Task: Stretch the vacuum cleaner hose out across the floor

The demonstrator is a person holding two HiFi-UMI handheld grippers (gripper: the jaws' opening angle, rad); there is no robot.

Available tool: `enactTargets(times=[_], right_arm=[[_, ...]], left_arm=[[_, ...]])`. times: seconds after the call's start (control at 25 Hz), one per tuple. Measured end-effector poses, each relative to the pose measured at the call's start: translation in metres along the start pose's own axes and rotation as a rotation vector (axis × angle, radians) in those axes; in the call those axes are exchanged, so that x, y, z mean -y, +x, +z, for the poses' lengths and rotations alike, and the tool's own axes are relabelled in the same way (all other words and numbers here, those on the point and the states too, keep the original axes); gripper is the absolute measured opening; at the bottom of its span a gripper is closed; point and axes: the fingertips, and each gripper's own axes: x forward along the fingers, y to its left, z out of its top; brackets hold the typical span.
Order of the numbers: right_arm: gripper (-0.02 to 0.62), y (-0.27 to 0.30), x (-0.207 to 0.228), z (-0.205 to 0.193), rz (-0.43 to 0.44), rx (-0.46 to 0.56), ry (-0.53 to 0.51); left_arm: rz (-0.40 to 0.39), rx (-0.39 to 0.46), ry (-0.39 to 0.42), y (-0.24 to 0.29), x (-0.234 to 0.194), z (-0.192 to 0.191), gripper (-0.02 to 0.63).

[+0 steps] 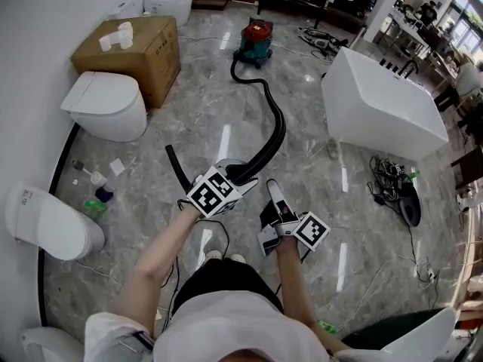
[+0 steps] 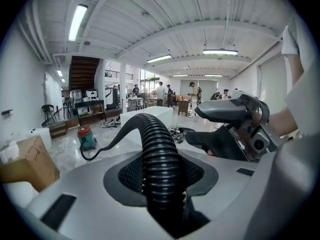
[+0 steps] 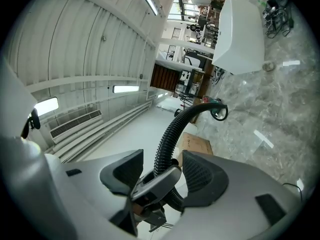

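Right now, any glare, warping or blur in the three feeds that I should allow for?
Head view: sharp and evenly lit, with bright reflected streaks on the glossy floor beside the hose. Left gripper view: heavy fisheye bowing of the ceiling, black corners, hose crisp up close. Right gripper view: same warping, scene tipped sideways, floor at right.

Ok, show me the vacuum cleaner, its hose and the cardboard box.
vacuum cleaner (image 1: 256, 32), head view, its red top.
hose (image 1: 281, 127), head view, middle of its curve.
cardboard box (image 1: 147, 40), head view, top face.
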Motion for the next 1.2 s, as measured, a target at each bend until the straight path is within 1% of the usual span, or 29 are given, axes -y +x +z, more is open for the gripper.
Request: enactTargets(times=[0.12,0.28,0.36,0.56,0.72,0.8,1.0,1.08,1.2], right_arm=[[0.246,0.002,0.008,0.002,-0.046,0.018,0.025],[0.264,0.005,0.013,0.001,-0.065,0.025,0.044],[0.272,0.007,0.02,0.0,-0.093,0.02,0.052],[0.275,0.012,0.039,-0.003,-0.117,0.033,0.186],[0.275,0.013,0.043,-0.004,-0.112,0.041,0.225],[0.275,0.016,0.043,-0.005,-0.112,0.037,0.233],[0.275,0.018,0.05,-0.007,-0.133,0.02,0.254],[0.275,0.016,0.052,-0.009,-0.155,0.003,0.254],[0.275,0.015,0.057,-0.013,-0.185,-0.002,0.283]], left_arm=[[0.004,-0.042,0.054,-0.001,0.003,-0.007,0.169],[0.018,-0.093,0.136,-0.003,0.008,-0.018,0.169],[0.027,-0.109,0.185,-0.004,0.012,-0.022,0.167],[0.025,-0.138,0.302,-0.006,0.027,-0.022,0.167],[0.006,-0.174,0.38,-0.01,0.037,-0.03,0.167],[-0.004,-0.19,0.408,-0.009,0.041,-0.034,0.167],[-0.008,-0.197,0.442,-0.009,0.048,-0.034,0.167],[-0.004,-0.206,0.461,-0.011,0.048,-0.035,0.167],[0.012,-0.225,0.518,-0.013,0.048,-0.039,0.167]])
